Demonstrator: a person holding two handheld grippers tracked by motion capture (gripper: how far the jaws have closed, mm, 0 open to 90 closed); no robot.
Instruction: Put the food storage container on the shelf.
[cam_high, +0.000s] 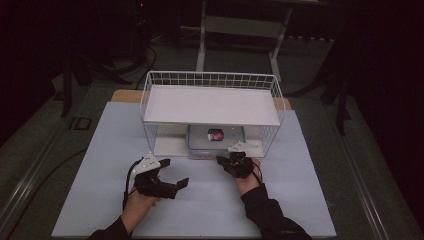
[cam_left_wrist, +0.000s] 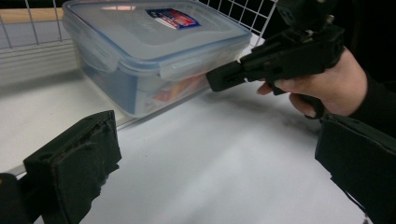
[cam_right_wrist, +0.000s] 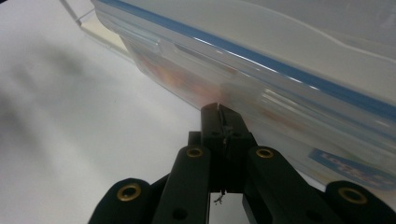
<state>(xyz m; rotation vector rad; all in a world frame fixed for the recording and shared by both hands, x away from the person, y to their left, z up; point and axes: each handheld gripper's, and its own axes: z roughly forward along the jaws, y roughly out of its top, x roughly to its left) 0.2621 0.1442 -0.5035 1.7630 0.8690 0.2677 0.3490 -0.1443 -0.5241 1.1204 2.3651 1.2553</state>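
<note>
High view: lidded box (cam_high: 216, 137) inside wire basket (cam_high: 150, 95); right gripper (cam_high: 226, 161) closed empty, left gripper (cam_high: 174, 172) apart.

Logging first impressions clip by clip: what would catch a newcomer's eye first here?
Most striking is the white wire rack at the middle of the table, with a clear lidded container sitting under its shelf at the front edge. The right gripper, jaws shut, has its tip at the container's front lid clasp. The left gripper hangs open over the white mat to the left.
</note>
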